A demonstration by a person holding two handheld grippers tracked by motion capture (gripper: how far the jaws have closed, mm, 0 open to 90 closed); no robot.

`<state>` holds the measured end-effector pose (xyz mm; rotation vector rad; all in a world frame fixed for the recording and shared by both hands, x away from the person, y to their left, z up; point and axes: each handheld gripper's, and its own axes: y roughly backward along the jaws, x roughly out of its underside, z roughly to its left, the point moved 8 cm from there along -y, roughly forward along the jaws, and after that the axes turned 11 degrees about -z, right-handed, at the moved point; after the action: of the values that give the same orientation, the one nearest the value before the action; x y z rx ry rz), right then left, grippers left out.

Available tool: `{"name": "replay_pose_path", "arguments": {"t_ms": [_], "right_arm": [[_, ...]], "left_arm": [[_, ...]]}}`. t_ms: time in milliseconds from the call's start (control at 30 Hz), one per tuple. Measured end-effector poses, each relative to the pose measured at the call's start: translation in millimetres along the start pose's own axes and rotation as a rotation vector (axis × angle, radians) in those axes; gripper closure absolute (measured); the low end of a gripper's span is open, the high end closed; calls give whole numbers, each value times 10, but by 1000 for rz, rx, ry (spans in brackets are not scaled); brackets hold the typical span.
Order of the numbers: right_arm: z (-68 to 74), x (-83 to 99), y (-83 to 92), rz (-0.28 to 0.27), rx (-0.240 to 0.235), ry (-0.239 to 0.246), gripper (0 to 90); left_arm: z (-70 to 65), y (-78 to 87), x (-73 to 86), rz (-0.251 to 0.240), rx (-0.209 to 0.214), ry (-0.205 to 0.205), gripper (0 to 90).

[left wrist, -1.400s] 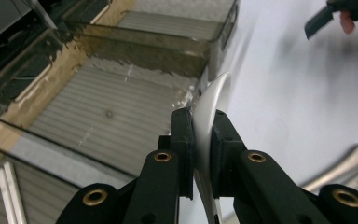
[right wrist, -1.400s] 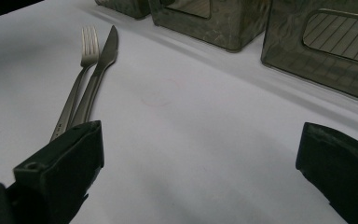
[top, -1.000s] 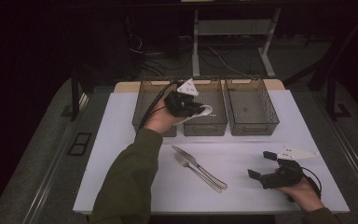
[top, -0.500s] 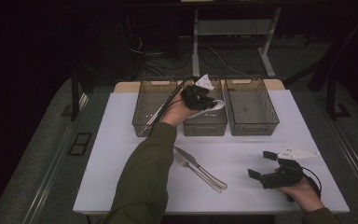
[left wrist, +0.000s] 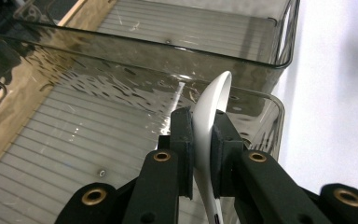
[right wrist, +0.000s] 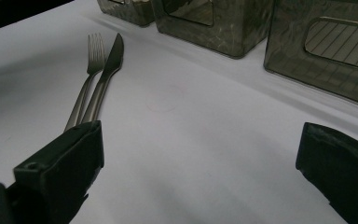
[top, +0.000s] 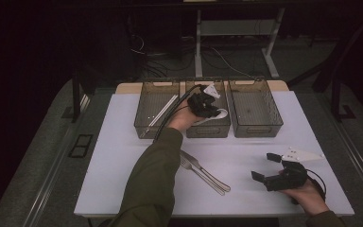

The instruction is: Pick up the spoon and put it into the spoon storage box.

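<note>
1. Left gripper view: left gripper (left wrist: 204, 140) has its fingers pinching a white spoon (left wrist: 209, 116) above the middle bin (left wrist: 275, 109).
2. Right gripper (top: 270, 166), fingers spread, rests on the worktop (top: 118, 156) at 4 o'clock.
3. Fork (right wrist: 85, 88) and knife (right wrist: 103, 79) lie touching.

The high view looks forward and down from above the person's side onto the whole counter (top: 123, 156), while the left gripper view peers closely into the middle bin (left wrist: 121, 140) and the right gripper view skims low, sharing the fork (right wrist: 86, 79) and bins.
</note>
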<state>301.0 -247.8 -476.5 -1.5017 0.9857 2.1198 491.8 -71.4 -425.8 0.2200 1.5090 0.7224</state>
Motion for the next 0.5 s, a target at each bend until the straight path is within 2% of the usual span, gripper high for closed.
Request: {"name": "replay_pose_path", "arguments": {"t_ms": [133,233,267,367,433,500], "right_arm": [[-3,0,0,0,1,-1,8],[-5,0,2,1,2,1,8],[-6,0,2,1,3,1,8],[-4,-1,2,-1,5,-2,8],[-3,0,2,0,4,-2,8],[-8,2,2,2,4,4,8]], "left_arm": [[-1,21,-30,-26,5,30,724],[1,67,-67,-40,9,29,713],[-19,82,-83,-53,10,56,706],[-32,144,-125,-66,23,59,672],[-78,193,-153,-75,27,85,637],[-105,256,-182,-84,25,86,614]]}}
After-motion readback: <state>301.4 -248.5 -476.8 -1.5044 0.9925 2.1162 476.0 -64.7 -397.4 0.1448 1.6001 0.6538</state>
